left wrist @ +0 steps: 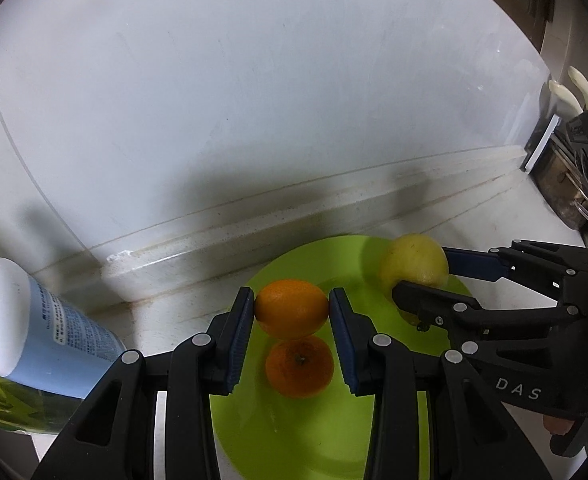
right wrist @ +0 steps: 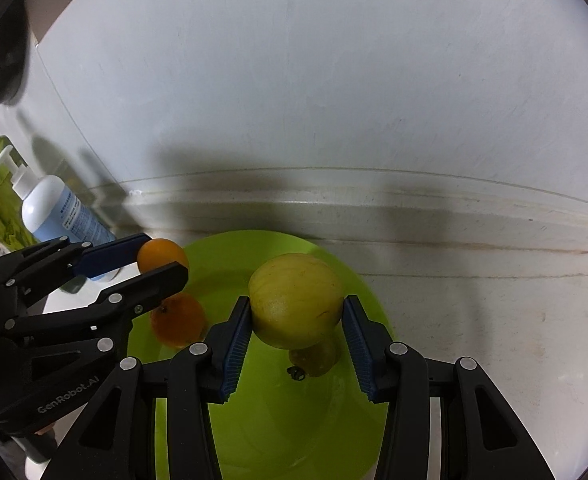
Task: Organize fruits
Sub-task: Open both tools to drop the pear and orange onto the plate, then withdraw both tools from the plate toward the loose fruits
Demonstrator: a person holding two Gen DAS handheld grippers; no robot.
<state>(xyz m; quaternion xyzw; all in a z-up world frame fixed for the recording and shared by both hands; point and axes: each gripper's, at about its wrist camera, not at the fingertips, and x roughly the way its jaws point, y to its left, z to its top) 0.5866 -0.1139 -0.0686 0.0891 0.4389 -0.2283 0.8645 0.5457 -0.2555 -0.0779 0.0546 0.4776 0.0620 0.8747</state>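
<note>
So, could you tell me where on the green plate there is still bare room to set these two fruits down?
The green plate is bare along its near part, toward the cameras. The middle, under the orange in the left gripper and the yellow fruit in the right gripper, shows only their reflections. The left edge is crowded by the blue bottle.

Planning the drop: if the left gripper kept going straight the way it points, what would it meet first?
Probably the green plate: the left gripper, holding an orange, points down at it, near the orange reflection. Depth is unclear.
</note>
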